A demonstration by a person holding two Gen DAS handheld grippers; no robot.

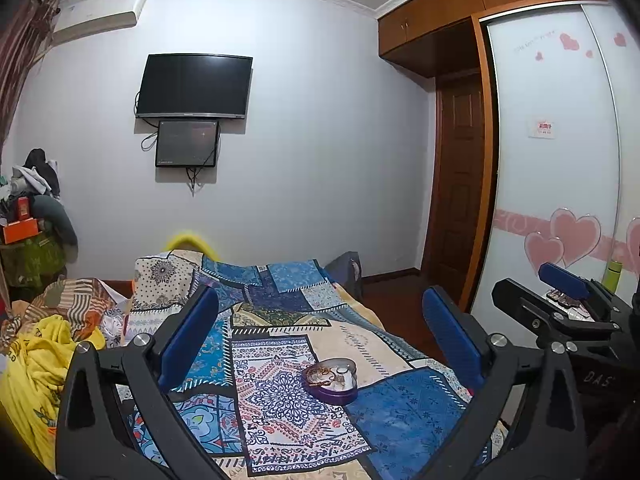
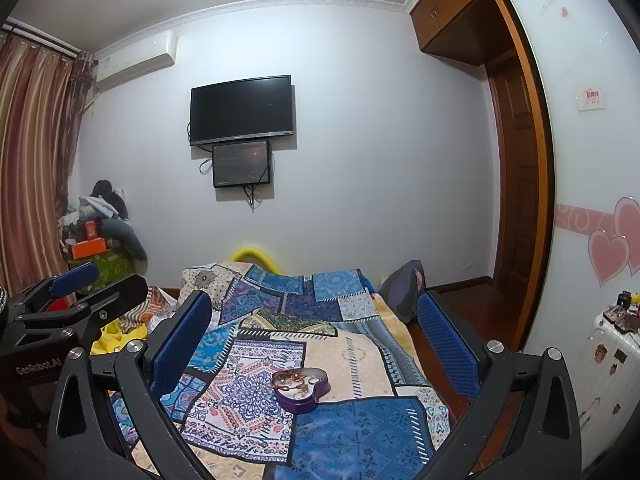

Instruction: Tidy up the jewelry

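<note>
On the far left I see a yellow blanket [image 1: 36, 364] bunched up beside my bed.

My left gripper [image 1: 320, 340] is held up above the bed. Its two blue fingers [image 1: 188, 340] are wide apart, and there is nothing between them.

The bed has a patchwork cover [image 1: 280, 320] with lots of blue squares. On the cover sits a purple heart-shaped box [image 1: 332, 380] with no lid on it. It is full of jewelry [image 1: 320, 372]: some brown beads and little shiny bits. The box is in front of both tools, and no tool is touching it.

My right gripper [image 2: 316, 344] is up in the air too. Its blue fingers [image 2: 448, 348] are wide apart and hold nothing.

On the far right a white suitcase [image 2: 600, 364] with stickers stands by the wardrobe [image 2: 580, 160] with pink hearts.
</note>
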